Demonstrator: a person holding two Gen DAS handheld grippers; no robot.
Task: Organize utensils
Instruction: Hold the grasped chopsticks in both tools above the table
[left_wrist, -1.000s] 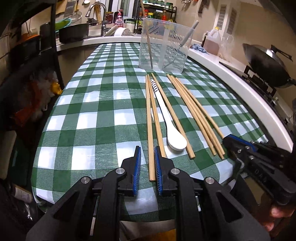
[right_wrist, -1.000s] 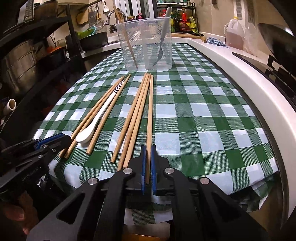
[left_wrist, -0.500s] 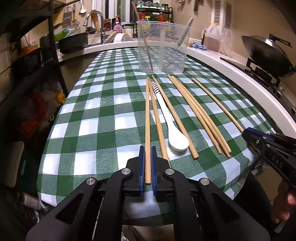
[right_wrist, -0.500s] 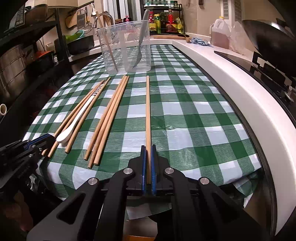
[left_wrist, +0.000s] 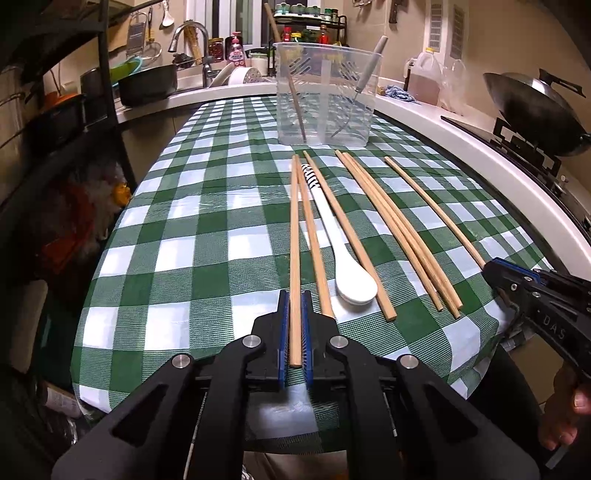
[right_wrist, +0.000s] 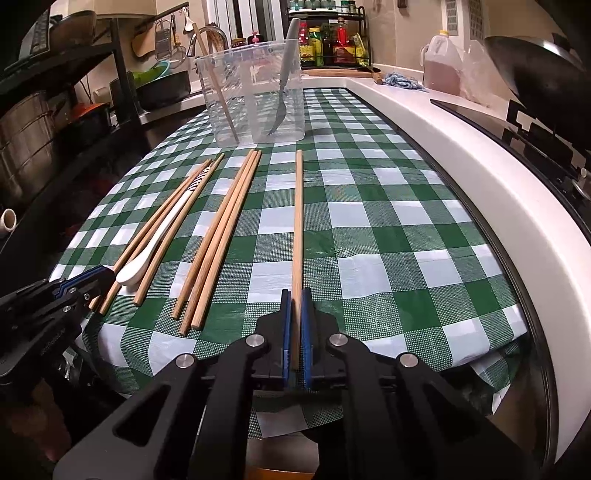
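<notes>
The left hand-held gripper (left_wrist: 294, 328) is clamping the near end of the leftmost chopstick (left_wrist: 294, 236), its blue pads pressing both sides. That stick is running lengthwise away along the checked counter (left_wrist: 177, 206), its far tip pointing toward the clear plastic bin (left_wrist: 325, 110). Just beside it a second chopstick (left_wrist: 312, 236) is lying nearly parallel, then a white spoon (left_wrist: 341, 251), bowl toward the near edge and striped handle toward the bin, then another chopstick (left_wrist: 349, 236). Further right, a bundle of three chopsticks (right_wrist: 221, 236) is lying together, angling toward the bin. At the right, the right hand-held gripper (right_wrist: 295, 328) is squeezing the near end of a lone chopstick (right_wrist: 297, 221), which is pointing straight away, well apart from the bundle.
</notes>
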